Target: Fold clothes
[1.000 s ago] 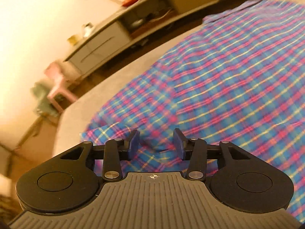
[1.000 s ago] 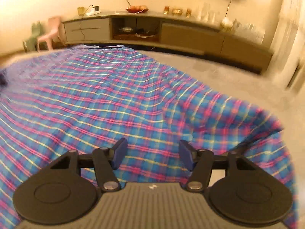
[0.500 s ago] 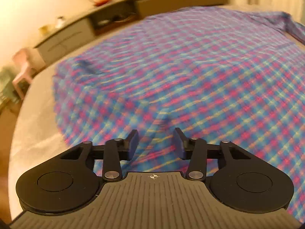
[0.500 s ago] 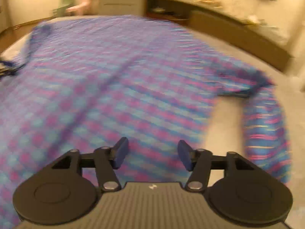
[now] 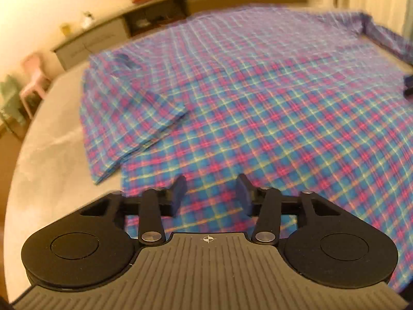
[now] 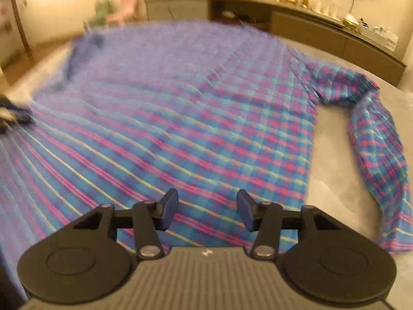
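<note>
I see the plaid shirt (image 5: pixel 258 98) spread flat on the grey bed (image 5: pixel 51 160), one sleeve folded in, the other trailing off to the side. My left gripper (image 5: pixel 210 193) has just been opening, nothing between its jaws; my right gripper (image 6: pixel 207 208) also stands apart, gripping nothing, above the cloth.

The black two-finger left gripper (image 5: pixel 211 193) with blue pads tilts downward, its jaws having just been opening, nothing between them. The matching right gripper (image 6: pixel 207 209) also tilts downward, jaws apart and empty.
</note>
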Available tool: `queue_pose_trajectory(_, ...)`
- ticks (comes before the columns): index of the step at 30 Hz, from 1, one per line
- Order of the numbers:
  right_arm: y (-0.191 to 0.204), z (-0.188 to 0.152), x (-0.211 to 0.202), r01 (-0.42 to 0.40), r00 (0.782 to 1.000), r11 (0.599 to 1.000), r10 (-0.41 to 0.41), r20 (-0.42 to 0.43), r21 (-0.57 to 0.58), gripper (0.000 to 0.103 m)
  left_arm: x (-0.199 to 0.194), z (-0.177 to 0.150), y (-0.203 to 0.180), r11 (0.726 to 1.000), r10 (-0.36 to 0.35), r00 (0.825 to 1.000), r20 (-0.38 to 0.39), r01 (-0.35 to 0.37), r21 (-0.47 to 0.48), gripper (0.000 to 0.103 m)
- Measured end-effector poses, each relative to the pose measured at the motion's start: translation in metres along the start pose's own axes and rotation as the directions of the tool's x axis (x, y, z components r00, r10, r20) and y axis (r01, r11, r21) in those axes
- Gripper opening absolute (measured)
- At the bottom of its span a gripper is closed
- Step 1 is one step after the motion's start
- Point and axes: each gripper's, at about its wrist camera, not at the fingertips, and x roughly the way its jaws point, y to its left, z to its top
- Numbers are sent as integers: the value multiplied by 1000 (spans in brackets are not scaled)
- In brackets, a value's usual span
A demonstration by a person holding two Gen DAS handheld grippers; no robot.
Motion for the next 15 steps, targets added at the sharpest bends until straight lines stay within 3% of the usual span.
queue_pose_trajectory(4,-42,-8,-4,145,989,984,-147,4,108,61,4,-3,23,982,187,982,-8,-187,-3,54)
queue_pose_trajectory(5,-52,-10,-2,163,986,978,-164,0,127,61,5,-3,27,973,232,973,-21,-232,4,47)
queue_pose_trajectory(6,-60,-12,-6,180,983,973,-181,-3,148,61,6,-4,30,961,278,960,-37,-278,8,29)
queue_pose_trajectory(7,-67,-15,-9,196,980,966,-198,-6,168,59,4,-6,34,956,293,955,-40,-294,-9,22)
queue_pose_trajectory(8,-72,-17,-12,208,978,961,-211,-6,183,58,-5,-8,36,967,248,969,-20,-249,-57,32)
queue_pose_trajectory(10,-61,-18,-20,165,984,973,-174,46,158,57,-24,-6,32,988,90,995,37,-84,-132,43)
queue_pose_trajectory(12,-47,-20,-24,88,993,991,-95,66,104,56,-33,-5,24,990,-20,998,55,28,-142,42)
queue_pose_trajectory(13,-40,-21,-25,52,996,996,-57,71,74,56,-33,-6,20,989,-57,997,49,63,-133,44)
queue_pose_trajectory(15,-33,-20,-16,30,998,999,-31,46,29,57,-23,-11,15,994,-55,998,4,55,-94,44)
